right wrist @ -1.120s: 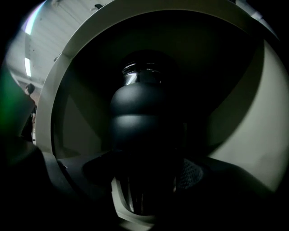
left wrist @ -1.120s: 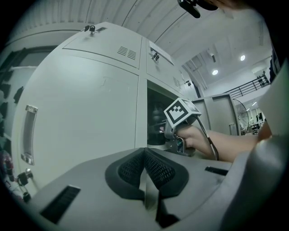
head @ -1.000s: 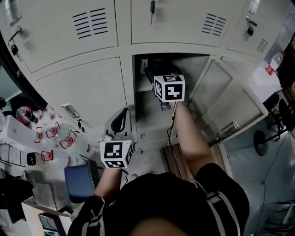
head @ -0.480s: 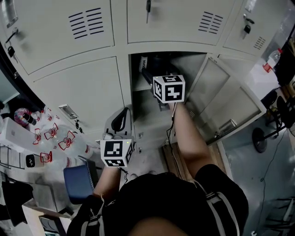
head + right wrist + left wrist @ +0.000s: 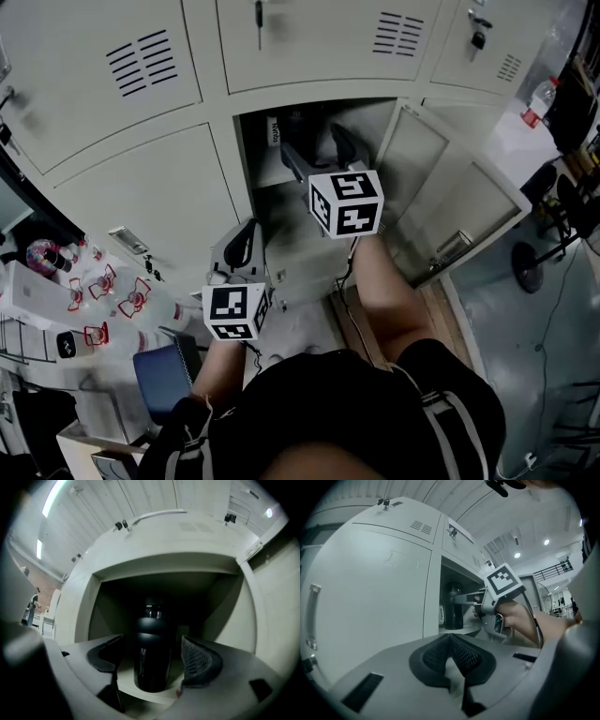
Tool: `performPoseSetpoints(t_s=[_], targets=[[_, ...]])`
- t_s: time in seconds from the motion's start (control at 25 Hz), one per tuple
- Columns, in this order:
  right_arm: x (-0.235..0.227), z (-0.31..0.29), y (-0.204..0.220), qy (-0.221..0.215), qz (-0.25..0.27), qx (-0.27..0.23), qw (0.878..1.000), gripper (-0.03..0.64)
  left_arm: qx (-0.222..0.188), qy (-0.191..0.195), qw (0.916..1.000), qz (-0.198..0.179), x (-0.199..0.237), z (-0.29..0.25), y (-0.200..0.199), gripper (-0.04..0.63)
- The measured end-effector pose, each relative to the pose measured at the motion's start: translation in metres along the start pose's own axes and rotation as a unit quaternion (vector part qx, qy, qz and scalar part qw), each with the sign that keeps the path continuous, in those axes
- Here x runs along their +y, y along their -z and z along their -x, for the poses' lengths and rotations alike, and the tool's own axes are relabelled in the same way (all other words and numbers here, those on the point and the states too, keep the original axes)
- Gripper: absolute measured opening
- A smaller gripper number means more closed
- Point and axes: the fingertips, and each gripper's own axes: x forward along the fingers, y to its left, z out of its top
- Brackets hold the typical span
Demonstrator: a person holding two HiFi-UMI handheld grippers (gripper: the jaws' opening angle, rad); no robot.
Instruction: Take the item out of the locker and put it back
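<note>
Left gripper (image 5: 451, 640): nearest the person, held low before a closed locker door (image 5: 370, 597); its jaws are together with nothing in them, idle.
Right gripper (image 5: 152, 641): level at the mouth of the open locker (image 5: 281, 117); its jaws stand wide and have just been closing a little, with the bottle between them and a gap at each pad.
Black bottle (image 5: 152, 663): upright near the front edge of the locker shelf (image 5: 133, 690), not lifted.
Open door (image 5: 459, 202): swung out to the right, clear of the reach.
Step in hand: probably the grasp for taking the bottle out.
Next move: close squarely on the bottle's body below the cap, then draw it straight back without tipping it.
</note>
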Motion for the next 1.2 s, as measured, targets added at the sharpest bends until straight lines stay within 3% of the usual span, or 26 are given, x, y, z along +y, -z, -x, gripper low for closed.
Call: performPoseSetpoints(t_s=[0.12,0.32,0.76,1.2], targets=[[0.000,0.031,-0.011,0.007,-0.010,-0.041,0.999,0.294,-0.004,0.002,1.0000,0.000,-0.002,-0.003,-0.003,0.013],[-0.003,0.074,0.004,0.034,-0.021,-0.052,0.998,0.017,-0.009,0.004,1.0000,0.000,-0.005,-0.007,-0.006,0.014],[0.006,0.104,0.064,0.027,-0.051,-0.016,0.998,0.012,0.003,0.011,0.9999,-0.001,-0.015,-0.012,0.001,0.013],[0.025,0.103,0.068,0.002,-0.065,-0.013,0.998,0.012,-0.002,0.006,1.0000,-0.001,-0.014,-0.002,-0.003,0.014]])
